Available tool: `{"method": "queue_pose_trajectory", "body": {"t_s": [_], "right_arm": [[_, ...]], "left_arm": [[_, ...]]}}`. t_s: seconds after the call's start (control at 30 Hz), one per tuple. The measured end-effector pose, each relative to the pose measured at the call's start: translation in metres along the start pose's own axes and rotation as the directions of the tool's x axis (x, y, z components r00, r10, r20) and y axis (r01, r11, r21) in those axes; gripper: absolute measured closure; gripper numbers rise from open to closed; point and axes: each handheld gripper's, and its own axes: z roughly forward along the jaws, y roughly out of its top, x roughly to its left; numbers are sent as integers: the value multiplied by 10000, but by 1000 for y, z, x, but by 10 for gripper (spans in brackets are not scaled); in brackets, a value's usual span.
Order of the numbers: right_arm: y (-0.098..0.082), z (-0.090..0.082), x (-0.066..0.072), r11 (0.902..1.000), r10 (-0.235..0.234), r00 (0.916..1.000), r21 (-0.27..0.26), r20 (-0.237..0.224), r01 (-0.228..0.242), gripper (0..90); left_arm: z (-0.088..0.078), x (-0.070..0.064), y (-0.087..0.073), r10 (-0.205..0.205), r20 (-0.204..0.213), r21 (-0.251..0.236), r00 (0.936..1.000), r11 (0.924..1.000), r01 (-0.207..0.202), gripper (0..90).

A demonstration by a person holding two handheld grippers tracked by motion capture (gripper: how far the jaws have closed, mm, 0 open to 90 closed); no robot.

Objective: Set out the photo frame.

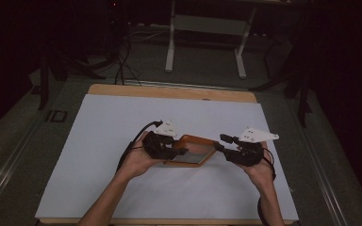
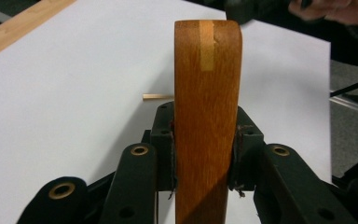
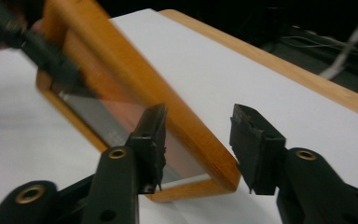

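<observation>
A wooden picture frame (image 1: 199, 140) with a glass pane is held tilted above the white table cover, between my two hands. My left gripper (image 1: 179, 150) is shut on its left side. In the left gripper view the orange-brown bar (image 2: 207, 93) stands upright, pressed between both pads (image 2: 242, 149). My right gripper (image 1: 219, 147) is at the frame's right corner. In the right gripper view its jaws (image 3: 203, 140) stand open. The frame's side bar (image 3: 168, 107) runs between them, and neither pad presses on it.
A white sheet (image 1: 122, 122) covers the wooden table (image 1: 169, 91), with bare room all around the hands. A thin pale stick (image 2: 157, 97) lies on the sheet behind the frame. Beyond the table are a white stand (image 1: 172, 42) and floor cables (image 1: 122, 70).
</observation>
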Motion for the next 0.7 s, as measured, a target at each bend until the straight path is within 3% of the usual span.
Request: {"method": "queue_pose_trajectory", "body": {"t_s": [0.1,0.13,0.2,0.23,0.3,0.5,0.7], "right_arm": [[1,3,3,9999,-121,9995,-15,-290,120,510],[2,6,5,9997,-221,9979,-70,-609,217,480],[3,8,7,9995,-294,9970,-91,-711,288,480],[3,8,7,9995,-294,9970,-91,-711,288,468],[6,14,13,9982,-602,9899,-142,-1283,589,410],[6,24,18,9962,-865,9776,-77,-1919,867,371],[5,37,22,9944,-999,9666,99,-2360,1052,358]], "left_arm": [[-4,0,3,169,101,-1,9998,9999,-169,694],[-5,-1,6,472,241,71,9986,9989,-474,694],[-5,-1,6,472,241,71,9986,9989,-474,694],[-5,-3,8,806,435,231,9958,9964,-817,694],[-2,-6,9,1037,554,166,9931,9944,-1047,692],[-1,-4,10,1086,635,137,9921,9939,-1096,691],[0,-6,11,1457,779,56,9863,9892,-1466,690]]}}
